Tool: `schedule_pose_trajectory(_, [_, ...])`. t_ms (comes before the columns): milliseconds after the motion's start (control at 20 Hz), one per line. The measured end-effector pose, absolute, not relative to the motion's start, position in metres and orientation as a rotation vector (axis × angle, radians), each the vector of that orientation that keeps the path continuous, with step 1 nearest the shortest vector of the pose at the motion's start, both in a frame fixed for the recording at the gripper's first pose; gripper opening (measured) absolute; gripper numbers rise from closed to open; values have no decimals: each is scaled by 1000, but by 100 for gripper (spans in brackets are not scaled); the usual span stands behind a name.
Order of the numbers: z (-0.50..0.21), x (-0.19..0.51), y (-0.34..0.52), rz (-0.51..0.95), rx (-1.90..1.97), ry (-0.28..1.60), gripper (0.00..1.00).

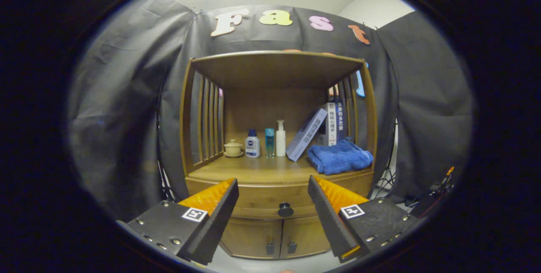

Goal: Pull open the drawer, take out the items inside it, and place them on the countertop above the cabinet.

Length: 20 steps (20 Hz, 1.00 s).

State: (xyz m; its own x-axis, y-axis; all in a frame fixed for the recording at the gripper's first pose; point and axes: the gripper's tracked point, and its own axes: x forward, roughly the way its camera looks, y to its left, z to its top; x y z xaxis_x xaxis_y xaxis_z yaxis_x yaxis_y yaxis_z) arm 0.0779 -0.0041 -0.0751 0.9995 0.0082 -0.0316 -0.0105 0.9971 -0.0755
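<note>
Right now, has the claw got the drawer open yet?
Not yet. Nothing looks done: the drawer sits shut in the cabinet, its round knob untouched. The claw is open and empty, with the knob ahead, between its fingers. Left to do: pull the drawer, lift its items onto the countertop.

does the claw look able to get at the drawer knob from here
Probably yes: the claw is open with the drawer knob just ahead, between its fingers, and nothing stands in between. The drawer looks closed.
</note>
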Motion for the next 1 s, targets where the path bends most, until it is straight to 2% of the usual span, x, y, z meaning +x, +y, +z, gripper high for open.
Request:
schedule_pose_trajectory(250, [-158, 150, -17, 11, -146, 159, 99])
schedule_pose_trajectory(350, [-181, 166, -31, -37, -107, 180, 98])
schedule_pose_trajectory(400, [-191, 175, -37, -52, -79, 182, 94])
schedule_pose_trajectory(750, [-237, 200, -46, -55, -64, 254, 47])
schedule_pose_trajectory(800, [-247, 197, -46, -53, -28, 297, 47])
schedule_pose_trajectory(1000, [-247, 200, -41, 0, 127, 261, 43])
